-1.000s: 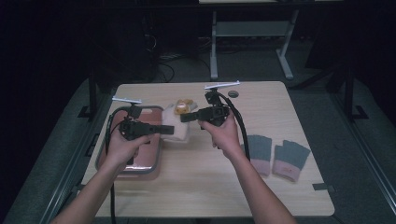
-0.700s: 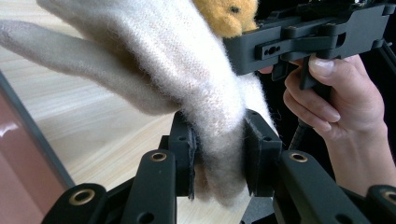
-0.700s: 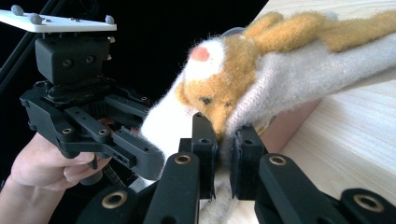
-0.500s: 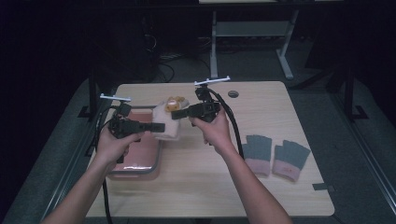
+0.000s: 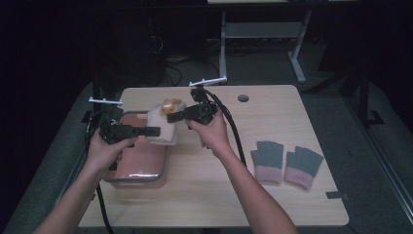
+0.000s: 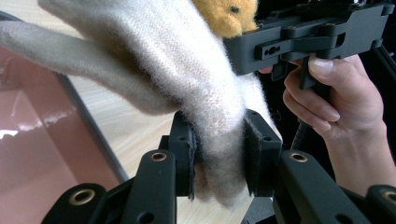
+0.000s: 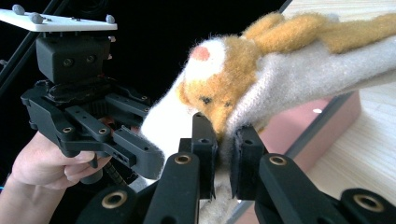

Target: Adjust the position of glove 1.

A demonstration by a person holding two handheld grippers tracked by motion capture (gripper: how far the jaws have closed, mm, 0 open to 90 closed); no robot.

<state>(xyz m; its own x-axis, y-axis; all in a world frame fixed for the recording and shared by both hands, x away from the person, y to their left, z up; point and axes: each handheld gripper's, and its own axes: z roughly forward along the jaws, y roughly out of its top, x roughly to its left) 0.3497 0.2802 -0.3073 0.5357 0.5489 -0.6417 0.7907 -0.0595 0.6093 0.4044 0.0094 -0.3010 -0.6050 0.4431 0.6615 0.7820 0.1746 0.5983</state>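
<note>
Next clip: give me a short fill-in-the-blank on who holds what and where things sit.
1. Both grippers are clamped on the same cream ____ with an orange plush animal on it.
2. It is held above the rim of the pink ____.
3. The left gripper and right gripper each have their jaws ____ on the fabric.
4. The pair of grey gloves has ____ cuffs.

Missing words: glove; tray; shut; pink

A dim lab or workshop: beyond the right gripper (image 5: 184,113) stand a metal bench frame (image 5: 263,36) and loose floor cables (image 5: 180,63), around a plain wooden table (image 5: 272,122).
</note>
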